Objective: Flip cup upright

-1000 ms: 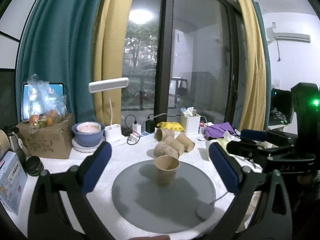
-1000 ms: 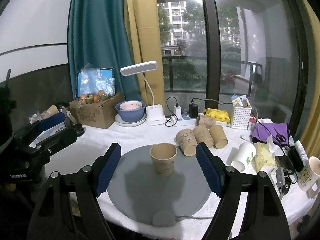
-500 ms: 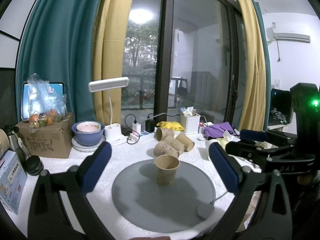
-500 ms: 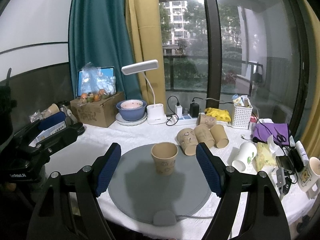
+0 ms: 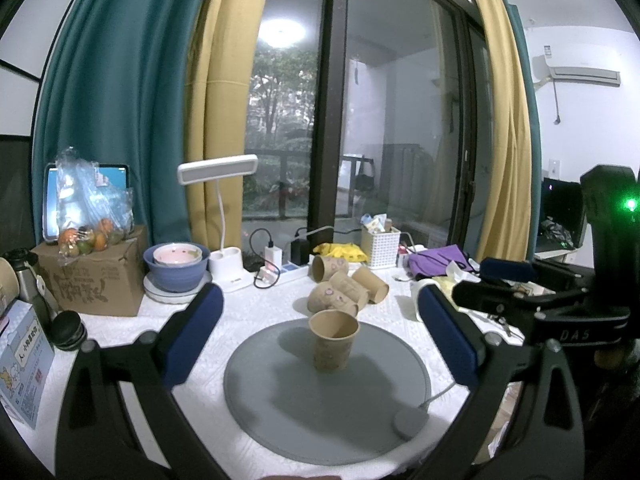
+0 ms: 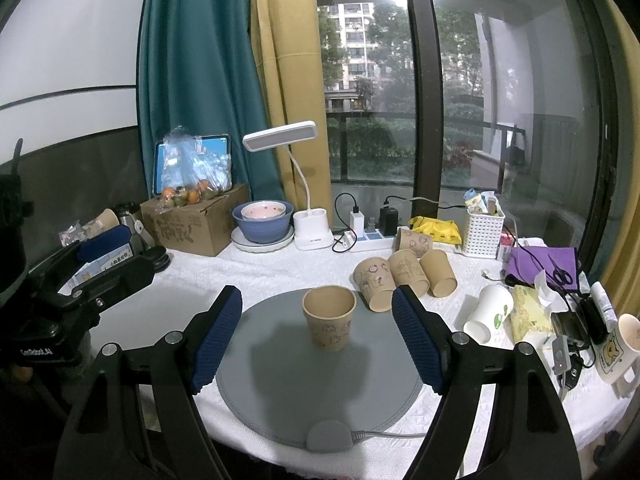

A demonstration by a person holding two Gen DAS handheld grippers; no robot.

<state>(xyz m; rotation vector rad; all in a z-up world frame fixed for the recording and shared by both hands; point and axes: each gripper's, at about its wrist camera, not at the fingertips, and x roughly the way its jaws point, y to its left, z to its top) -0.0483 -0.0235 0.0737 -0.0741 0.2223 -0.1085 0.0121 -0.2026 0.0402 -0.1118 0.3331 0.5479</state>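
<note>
- The cup [image 6: 329,317] stands upright on the round grey mat [image 6: 280,392], mouth pointing up, base flat on the mat, long axis vertical.
- It sits toward the far half of the mat, roughly centred left to right.
- In the left wrist view the same cup [image 5: 333,340] appears upright on the mat [image 5: 280,400].
- The left tongs [image 5: 320,340] are spread wide and hold nothing; the cup lies beyond the blue pads, apart from both.
- The right tongs [image 6: 318,336] are likewise spread wide and hold nothing; the cup is in line with the gap, touching neither pad.
- Several spare paper cups [image 6: 404,274] lie on their sides on the bench [image 6: 260,272] just behind the mat.
- A white desk lamp [image 6: 304,208] and a blue bowl [image 6: 262,224] stand at the back of the bench.
</note>
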